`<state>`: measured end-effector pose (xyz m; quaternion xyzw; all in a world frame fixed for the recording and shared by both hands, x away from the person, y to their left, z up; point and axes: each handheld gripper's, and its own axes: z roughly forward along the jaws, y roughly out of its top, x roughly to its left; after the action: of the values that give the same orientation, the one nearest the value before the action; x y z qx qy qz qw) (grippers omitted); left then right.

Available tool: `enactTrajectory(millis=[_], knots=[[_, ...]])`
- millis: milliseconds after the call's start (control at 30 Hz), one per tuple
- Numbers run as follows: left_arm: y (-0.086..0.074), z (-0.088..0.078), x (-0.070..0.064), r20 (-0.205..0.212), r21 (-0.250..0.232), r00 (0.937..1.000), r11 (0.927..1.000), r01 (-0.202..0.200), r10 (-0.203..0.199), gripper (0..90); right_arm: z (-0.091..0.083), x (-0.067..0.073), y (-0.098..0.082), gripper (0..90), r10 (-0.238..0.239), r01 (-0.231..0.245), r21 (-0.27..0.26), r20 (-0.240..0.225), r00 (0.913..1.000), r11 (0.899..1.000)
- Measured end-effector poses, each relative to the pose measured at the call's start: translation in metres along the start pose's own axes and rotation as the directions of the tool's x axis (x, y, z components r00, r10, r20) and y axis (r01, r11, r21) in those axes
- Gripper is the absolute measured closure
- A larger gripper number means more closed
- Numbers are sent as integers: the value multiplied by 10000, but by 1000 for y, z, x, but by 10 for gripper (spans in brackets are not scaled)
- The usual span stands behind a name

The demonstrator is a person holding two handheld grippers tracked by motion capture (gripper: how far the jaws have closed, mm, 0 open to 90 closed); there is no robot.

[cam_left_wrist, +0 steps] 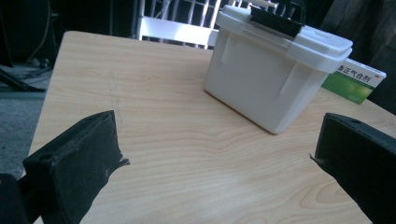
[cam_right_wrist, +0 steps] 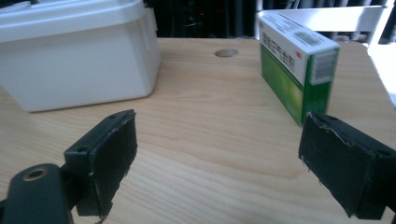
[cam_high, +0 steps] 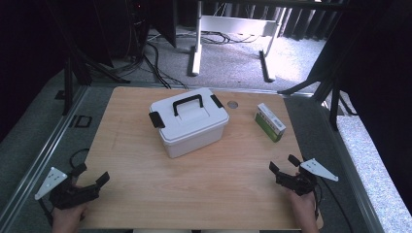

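Note:
A white lidded storage box [cam_high: 189,121] with a black handle and black side latches stands mid-table, lid down. A green and white carton [cam_high: 270,122] lies to its right. My left gripper [cam_high: 92,174] rests at the table's near left corner, open with nothing between its jaws; its own view looks toward the white storage box [cam_left_wrist: 275,70] and the carton [cam_left_wrist: 357,81] behind it. My right gripper [cam_high: 284,163] sits near the front right edge, also open and empty; its view has the white storage box [cam_right_wrist: 74,56] at left and the carton [cam_right_wrist: 299,65] ahead at right.
The wooden table [cam_high: 141,170] carries a small round hole [cam_high: 232,104] behind the box. A white desk frame [cam_high: 233,29] and cables stand on the floor beyond the far edge. Dark curtains hang on both sides.

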<state>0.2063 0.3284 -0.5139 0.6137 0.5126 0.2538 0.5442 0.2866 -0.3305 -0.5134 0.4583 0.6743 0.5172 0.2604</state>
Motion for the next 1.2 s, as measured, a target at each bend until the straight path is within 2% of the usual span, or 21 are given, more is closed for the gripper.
enactTrajectory(millis=[67,133,300,400,600,633,733,800,833,933,1000,1033,1100,1133,1200], knots=[[5,6,-1,35,259,9991,9988,-419,418,1,4,2,5,109,-92,91,162,110,9999,9998],[11,14,-2,117,495,9965,9953,-838,833,1,8,3,10,110,-304,305,190,-4,9995,9994],[23,31,-4,279,428,9928,9922,-1174,1163,62,27,7,20,111,-657,671,453,-313,9973,9967],[30,43,-5,356,537,9897,9886,-1408,1390,63,39,10,25,130,-835,856,492,-446,9955,9951],[37,69,-4,602,900,9836,9805,-1748,1698,142,66,17,36,149,-1163,1202,597,-657,9910,9910],[38,73,-4,612,881,9808,9778,-1901,1852,142,70,18,38,149,-1243,1282,559,-677,9899,9902],[40,86,-3,618,1112,9791,9735,-1999,1940,150,84,23,46,162,-1511,1562,577,-854,9848,9860],[40,95,-2,600,1419,9763,9663,-2146,2080,159,93,27,51,183,-1648,1707,556,-979,9815,9837],[40,100,-1,657,1623,9762,9631,-2147,2066,159,97,28,54,205,-1735,1799,555,-1040,9793,9821],[40,113,2,602,1982,9755,9553,-2193,2114,245,111,32,61,324,-1945,2083,865,-1453,9701,9742],[40,122,5,642,2150,9772,9535,-2114,2022,297,121,34,63,357,-1973,2172,1084,-1692,9656,9701],[40,126,5,542,2232,9772,9513,-2124,2055,344,126,35,64,445,-1981,2195,1194,-1689,9655,9683],[40,135,7,517,2449,9773,9462,-2117,2053,393,135,38,63,508,-2160,2398,1405,-1653,9623,9606],[40,139,7,474,2558,9774,9434,-2111,2058,437,140,39,62,602,-2184,2419,1471,-1588,9628,9591],[41,148,6,451,2754,9772,9376,-2120,2077,509,150,41,61,684,-2178,2450,1649,-1664,9617,9554]])
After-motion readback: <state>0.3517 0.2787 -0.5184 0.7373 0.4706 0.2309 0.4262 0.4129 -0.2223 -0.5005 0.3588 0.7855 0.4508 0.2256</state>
